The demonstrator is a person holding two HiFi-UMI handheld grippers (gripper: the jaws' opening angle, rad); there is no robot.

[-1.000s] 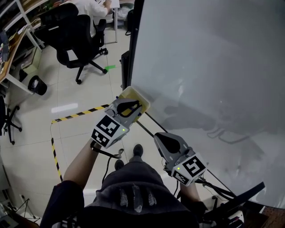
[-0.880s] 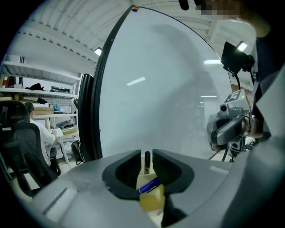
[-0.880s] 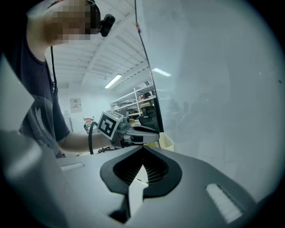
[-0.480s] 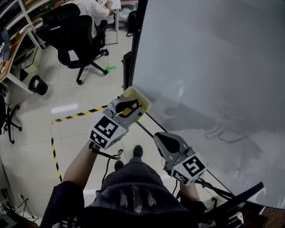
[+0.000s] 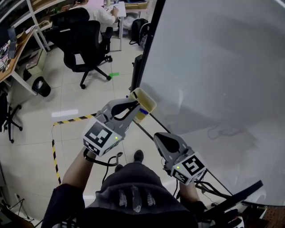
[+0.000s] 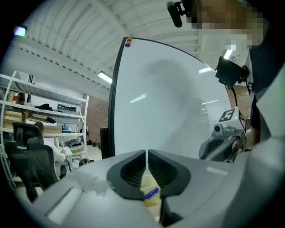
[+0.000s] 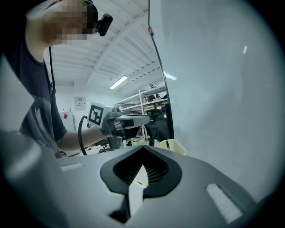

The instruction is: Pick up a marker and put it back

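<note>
A pale yellow tray [image 5: 148, 99] hangs at the lower left corner of the whiteboard [image 5: 222, 67]. A blue marker [image 5: 143, 111] lies in it, also seen below the left jaws as the marker [image 6: 151, 193]. My left gripper [image 5: 136, 106] is shut and empty, its tips just short of the tray's near rim. The jaws stand closed with only a hairline slit in the left gripper view [image 6: 147, 153]. My right gripper [image 5: 159, 136] hangs lower by the board's bottom rail, shut with nothing in it [image 7: 143, 153]. From it I see the tray [image 7: 174, 145] and the left gripper [image 7: 127, 121].
The whiteboard's dark frame [image 5: 147, 58] and bottom rail [image 5: 153, 121] run past the tray. A black office chair [image 5: 82, 42] and a seated person [image 5: 95, 11] are behind. Yellow-black floor tape [image 5: 73, 119] and a small bin [image 5: 41, 85] lie to the left.
The left gripper has drawn back a little from over the tray, and the blue marker now shows in the tray. The head view has shifted. The right gripper has stayed put.
</note>
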